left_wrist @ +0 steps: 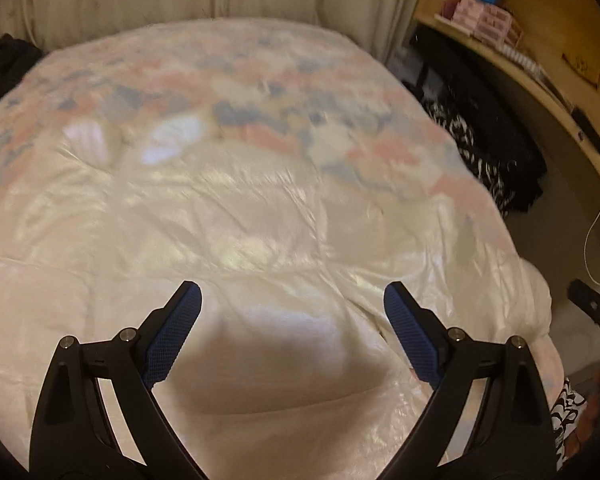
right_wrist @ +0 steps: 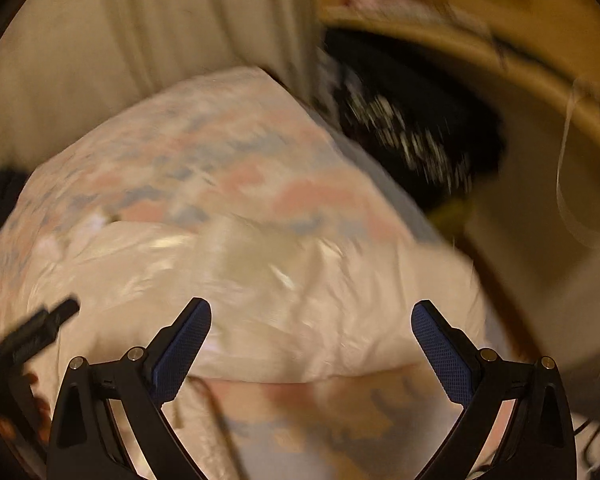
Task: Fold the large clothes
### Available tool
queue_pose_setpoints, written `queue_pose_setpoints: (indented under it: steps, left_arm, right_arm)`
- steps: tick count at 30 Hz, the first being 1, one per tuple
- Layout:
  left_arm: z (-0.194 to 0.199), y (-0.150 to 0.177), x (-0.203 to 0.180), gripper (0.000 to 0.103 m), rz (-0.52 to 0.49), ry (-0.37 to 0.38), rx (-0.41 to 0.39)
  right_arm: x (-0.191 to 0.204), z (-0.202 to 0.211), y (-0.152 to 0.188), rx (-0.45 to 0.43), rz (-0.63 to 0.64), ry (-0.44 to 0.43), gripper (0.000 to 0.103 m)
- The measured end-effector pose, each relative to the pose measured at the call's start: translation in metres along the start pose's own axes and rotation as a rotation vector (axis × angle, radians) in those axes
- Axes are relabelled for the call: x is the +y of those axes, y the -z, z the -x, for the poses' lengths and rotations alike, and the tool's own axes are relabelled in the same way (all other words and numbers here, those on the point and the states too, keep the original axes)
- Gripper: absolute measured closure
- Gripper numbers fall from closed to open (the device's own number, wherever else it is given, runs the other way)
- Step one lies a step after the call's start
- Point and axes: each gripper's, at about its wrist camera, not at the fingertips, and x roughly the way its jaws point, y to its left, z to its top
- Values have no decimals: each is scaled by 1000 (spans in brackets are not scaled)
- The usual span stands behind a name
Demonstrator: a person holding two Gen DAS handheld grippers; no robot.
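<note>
Both the left gripper [left_wrist: 292, 300] and right gripper [right_wrist: 311, 316] have their fingers spread wide and empty over the shiny cream quilt [left_wrist: 240, 216] heaped on the bed just ahead, so a shallow pinch could easily slide off that slick fabric.

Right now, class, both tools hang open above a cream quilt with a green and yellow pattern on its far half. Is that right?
Not quite. The left tool and right tool are open over the cream quilt, but the left wrist view shows its pattern is pink and blue.
</note>
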Motion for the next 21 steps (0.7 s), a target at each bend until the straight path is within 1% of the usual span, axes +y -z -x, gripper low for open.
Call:
queue_pose_setpoints:
  steps: [2, 3, 5, 6, 7, 8, 9, 10, 14, 15, 16, 17, 18, 19, 20, 21]
  left_arm:
    - [-24, 4, -4, 12, 12, 2, 33]
    - [-32, 7, -4, 12, 15, -1, 51]
    - [-52, 10, -10, 12, 12, -19, 101]
    - [-58, 13, -11, 13, 9, -15, 124]
    - [-67, 14, -15, 15, 4, -3, 147]
    - [-69, 17, -16, 18, 3, 7, 153]
    - [-72, 18, -19, 19, 2, 16, 156]
    - [-72, 19, -20, 19, 1, 26, 155]
    - [-78, 23, -25, 19, -10, 71, 143]
    - [-78, 23, -25, 19, -11, 74, 146]
    - [-76, 24, -25, 19, -12, 83, 156]
    - [-74, 24, -24, 24, -13, 102, 168]
    - [-70, 24, -22, 27, -12, 116, 175]
    - [-66, 23, -19, 31, -13, 111, 178]
    - [-61, 23, -15, 32, -17, 91, 176]
    - [-54, 23, -10, 32, -24, 69, 164]
  right_arm:
    - [-38, -43, 2, 78, -139, -2, 14]
    - [-54, -62, 9, 111, -196, -3, 22]
    - [-89, -96, 22, 198, -362, -21, 24]
    - [-99, -115, 32, 225, -422, -11, 24]
    - [-112, -126, 37, 245, -474, 5, 24]
    - [-124, -133, 43, 256, -513, 15, 24]
    - [-133, -140, 48, 268, -560, 21, 24]
    - [-144, -147, 53, 270, -613, 9, 24]
    - [-165, -157, 63, 221, -687, -37, 24]
    - [-168, -157, 63, 192, -702, -43, 32]
    - [-170, -156, 62, 166, -705, -31, 49]
    - [-170, -155, 61, 145, -700, -22, 59]
    - [-170, -151, 60, 124, -692, -25, 78]
    - [-169, -146, 57, 97, -684, -37, 86]
    - [-168, -140, 56, 67, -674, -39, 87]
    - [-162, -124, 53, 8, -643, -30, 89]
